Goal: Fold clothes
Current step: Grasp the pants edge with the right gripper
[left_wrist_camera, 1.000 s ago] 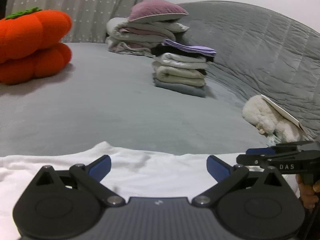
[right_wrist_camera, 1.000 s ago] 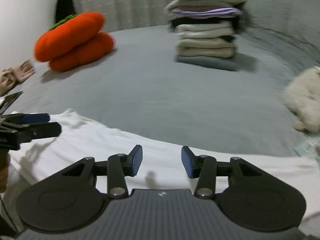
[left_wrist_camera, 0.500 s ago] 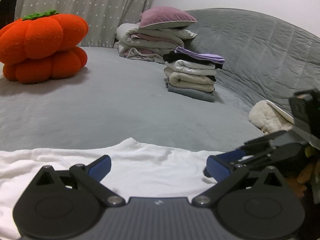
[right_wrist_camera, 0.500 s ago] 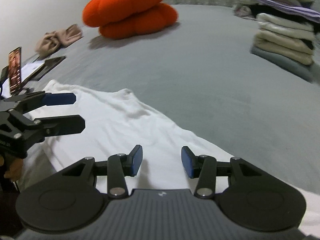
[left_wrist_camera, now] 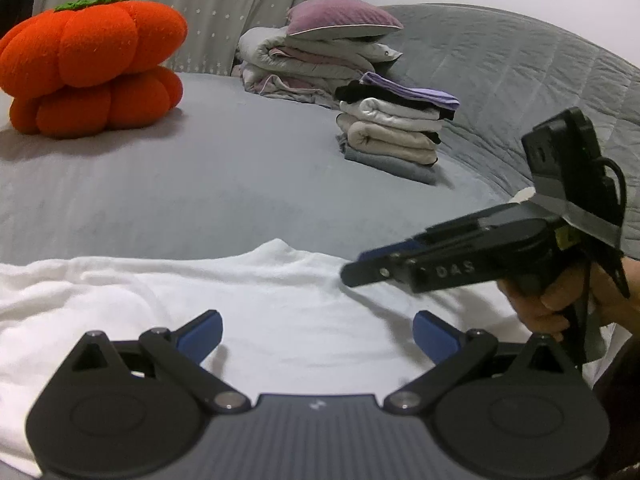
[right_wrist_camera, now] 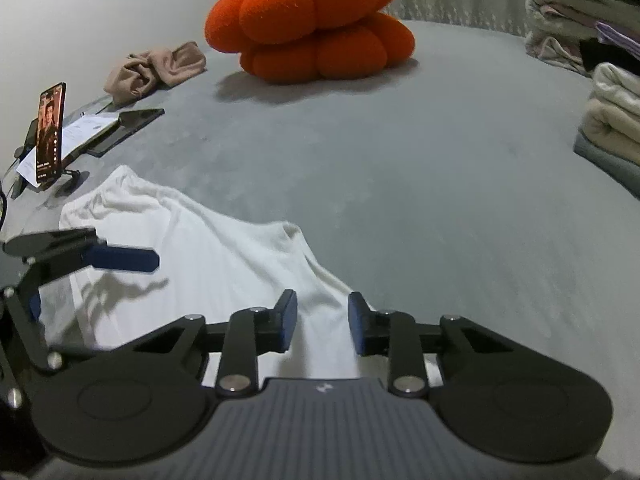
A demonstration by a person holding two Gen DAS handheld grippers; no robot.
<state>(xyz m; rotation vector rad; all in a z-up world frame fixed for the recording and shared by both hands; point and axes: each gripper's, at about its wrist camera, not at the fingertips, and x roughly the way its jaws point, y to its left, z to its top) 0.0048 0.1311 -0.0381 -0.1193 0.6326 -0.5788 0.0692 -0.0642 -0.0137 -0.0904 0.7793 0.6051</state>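
Closing: right gripper (right_wrist_camera: 322, 328) jaws narrowing over the white garment (right_wrist_camera: 224, 264) edge, pads not pressing cloth. Left gripper (left_wrist_camera: 316, 336) spread wide, nothing held. Garment lies flat on the grey bed (left_wrist_camera: 200, 184); its near part is hidden behind both grippers. Folded stack (left_wrist_camera: 394, 136) beyond, cut off in the right view.

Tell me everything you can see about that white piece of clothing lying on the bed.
The white garment looks like soft, thin knit cloth. It lies spread and unfolded, lightly rumpled, on the near part of the grey bedcover, with one corner sticking up toward the orange pumpkin cushion. The left gripper hangs open over it. The right gripper is closing, with a raised ridge of the cloth between its pads.
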